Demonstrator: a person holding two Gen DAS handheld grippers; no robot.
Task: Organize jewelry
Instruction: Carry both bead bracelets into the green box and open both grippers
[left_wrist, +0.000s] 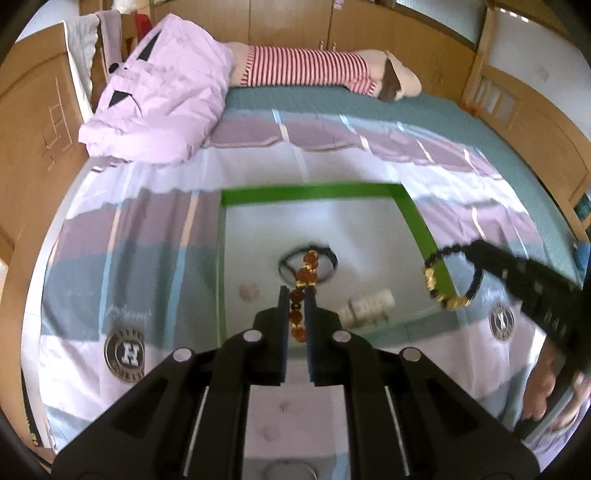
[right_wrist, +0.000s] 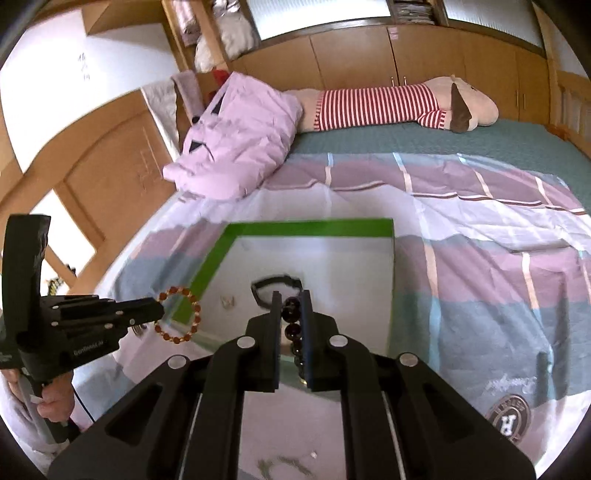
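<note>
The left claw (left_wrist: 297, 295) is pinched tight on a round bracelet of shiny amber-orange beads (left_wrist: 301, 295). The beads run up between its two dark blue pads (left_wrist: 283, 325) and poke out past the tips. From the other side, the bracelet (right_wrist: 179, 316) hangs as an open ring at the tip of that claw (right_wrist: 157, 308), up in the air above the bed.

The right claw (right_wrist: 290, 306) is pinched tight on a bracelet of black round beads (right_wrist: 291, 321). The beads sit in a line between its pads. In the left camera's view this bracelet (left_wrist: 448, 277) shows gold charms among the black beads, and it hangs from the tip of the right claw (left_wrist: 476, 251).

Under both claws lies a flat clear tray with a bright green edge (left_wrist: 310, 192), resting on the striped bed cover in pink, grey, white and teal (left_wrist: 147, 236). On the tray, just past the claw tips, lies a thin black loop, maybe a cord bracelet (left_wrist: 308, 262). A small white blocky thing (left_wrist: 367, 304) sits to the right of the left claw, too blurry to name.

Far beyond the claws, a crumpled pink quilt (left_wrist: 162, 92) and a long plush toy in a red and white striped shirt (left_wrist: 317, 70) lie at the far side of the bed. A hand (right_wrist: 55, 402) grips the left claw's handle.
</note>
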